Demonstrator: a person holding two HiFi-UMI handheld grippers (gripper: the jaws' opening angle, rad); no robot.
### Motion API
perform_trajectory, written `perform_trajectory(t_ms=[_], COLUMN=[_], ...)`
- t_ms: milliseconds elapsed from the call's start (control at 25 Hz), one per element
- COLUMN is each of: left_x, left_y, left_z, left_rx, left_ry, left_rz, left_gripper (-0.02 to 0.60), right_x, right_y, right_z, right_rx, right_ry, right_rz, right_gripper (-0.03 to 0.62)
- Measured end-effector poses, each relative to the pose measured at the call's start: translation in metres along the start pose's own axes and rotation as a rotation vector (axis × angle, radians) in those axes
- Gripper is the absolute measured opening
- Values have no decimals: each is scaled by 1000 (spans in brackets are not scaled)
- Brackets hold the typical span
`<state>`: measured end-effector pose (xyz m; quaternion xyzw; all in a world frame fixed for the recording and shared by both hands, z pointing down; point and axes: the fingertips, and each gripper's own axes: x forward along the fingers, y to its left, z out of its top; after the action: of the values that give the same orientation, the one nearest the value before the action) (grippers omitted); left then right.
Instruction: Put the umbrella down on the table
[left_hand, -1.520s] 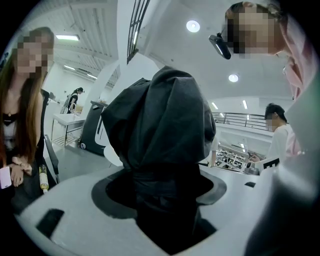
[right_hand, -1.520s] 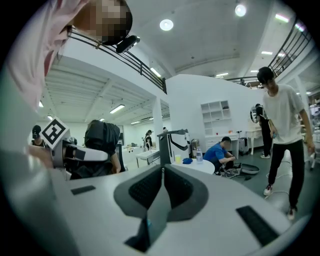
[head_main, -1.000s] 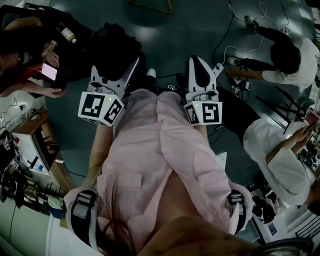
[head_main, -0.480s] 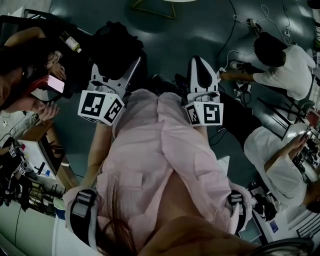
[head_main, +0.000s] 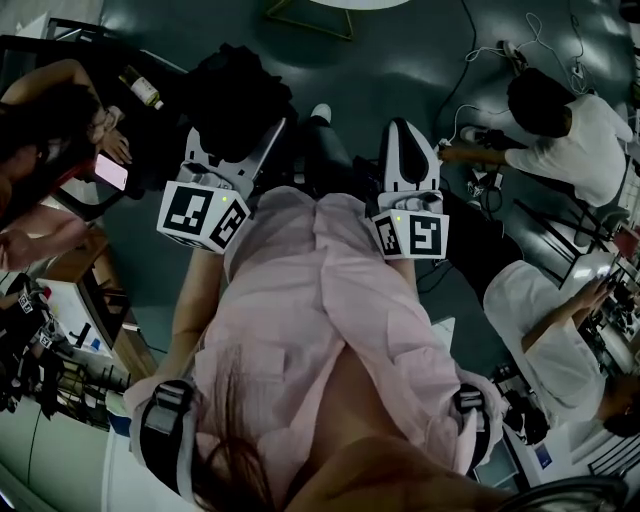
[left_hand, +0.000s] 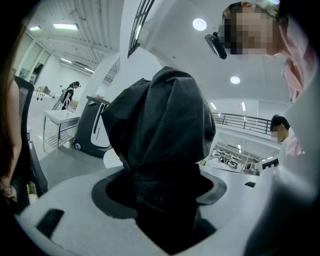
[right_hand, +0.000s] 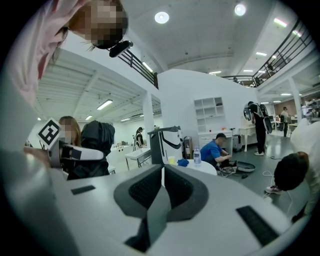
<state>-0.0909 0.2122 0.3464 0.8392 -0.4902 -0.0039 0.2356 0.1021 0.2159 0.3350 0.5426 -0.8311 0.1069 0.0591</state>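
Observation:
A black folded umbrella (left_hand: 160, 125) fills the left gripper view, its bunched fabric rising out of the jaws. My left gripper (left_hand: 162, 197) is shut on its lower part. In the head view the umbrella (head_main: 235, 95) sticks out beyond the left gripper (head_main: 235, 140), over the dark floor. My right gripper (head_main: 398, 128) is held beside it at the same height, and its jaws (right_hand: 162, 172) are shut with nothing between them. A round white table (right_hand: 202, 167) stands some way ahead in the right gripper view; its edge (head_main: 355, 3) shows at the top of the head view.
On the table are a water bottle (right_hand: 196, 156), a yellow cup and a blue item. A black-and-white machine (right_hand: 167, 142) stands left of it. A person in white (head_main: 570, 125) crouches by floor cables (head_main: 480, 50) at right. Seated people with a phone (head_main: 110, 170) are at left.
The view has slid forward over the floor: the white table edge has come in at the top and a shoe shows ahead. Both grippers keep their pose, the umbrella still held.

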Motion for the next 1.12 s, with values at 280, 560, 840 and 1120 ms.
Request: perform_trajectory(t_ms=[280,560,840,1120], left_x=[36,82,126,171], left_y=[3,0,-10,-22], left_z=[9,26,31,25], left_rx=[-12,-12,-14,-37], left_ry=[-4,-50,-90,-105], left_rz=[33,85,127,159], left_gripper=[316,316,318,318], right_x=[32,71,96,118], right_y=[-28,-68,-115,-164], right_z=[10,27,36,35], right_rx=[6,-7,-11,4], right_ry=[-1,-21,-35,-18], right_rz=[41,105,143,158], right_gripper=[34,34,34,34])
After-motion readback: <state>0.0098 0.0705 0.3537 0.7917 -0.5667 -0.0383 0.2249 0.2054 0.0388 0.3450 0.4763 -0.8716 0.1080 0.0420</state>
